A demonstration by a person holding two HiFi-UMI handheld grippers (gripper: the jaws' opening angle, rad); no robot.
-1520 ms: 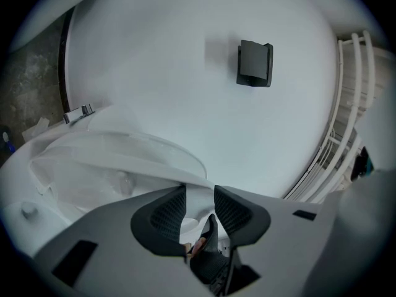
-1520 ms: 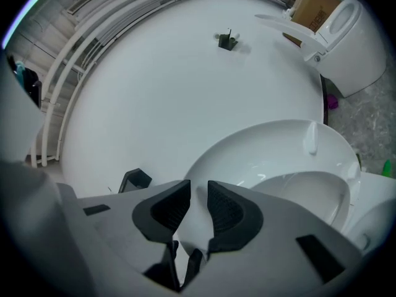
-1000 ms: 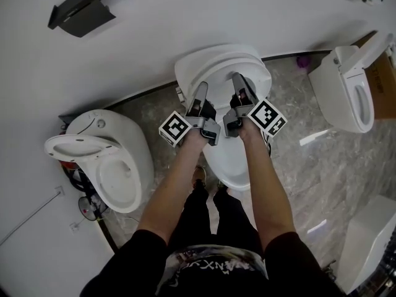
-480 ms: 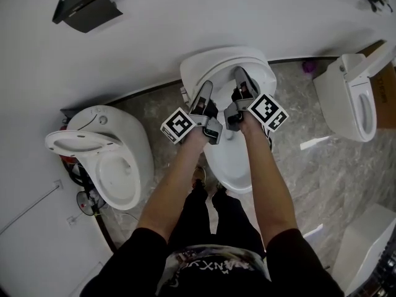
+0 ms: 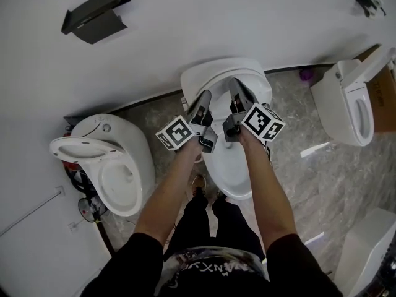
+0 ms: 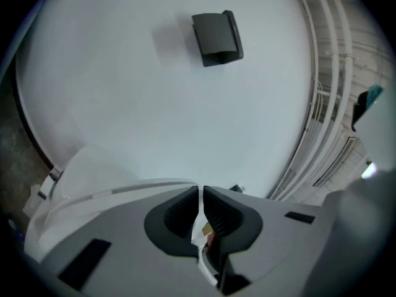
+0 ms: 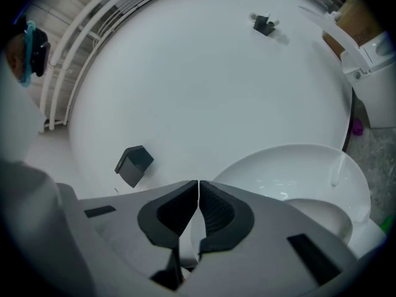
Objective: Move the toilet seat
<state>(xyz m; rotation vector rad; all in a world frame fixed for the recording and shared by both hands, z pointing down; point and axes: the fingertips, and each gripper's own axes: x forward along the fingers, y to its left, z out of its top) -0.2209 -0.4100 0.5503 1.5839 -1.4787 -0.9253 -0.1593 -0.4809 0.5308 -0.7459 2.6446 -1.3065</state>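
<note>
Nearest me, below my arms, was the bowl of the middle toilet, its front edge towards my feet. Over it I held both tongs about level, side by side, pointing at the wall. The left tongs had just been closing and were clamped on a thin white rim, which I took for the seat. The right tongs had just been closing too, pads all but touching with a pale sliver between, so likely nipping the same seat, though that was less plain. The seat lay at the toilet's back end, near the wall. I judged the grip just made. The next move called for raising both hands evenly, swinging the seat on its hinge without letting the thin rim slip.
</note>
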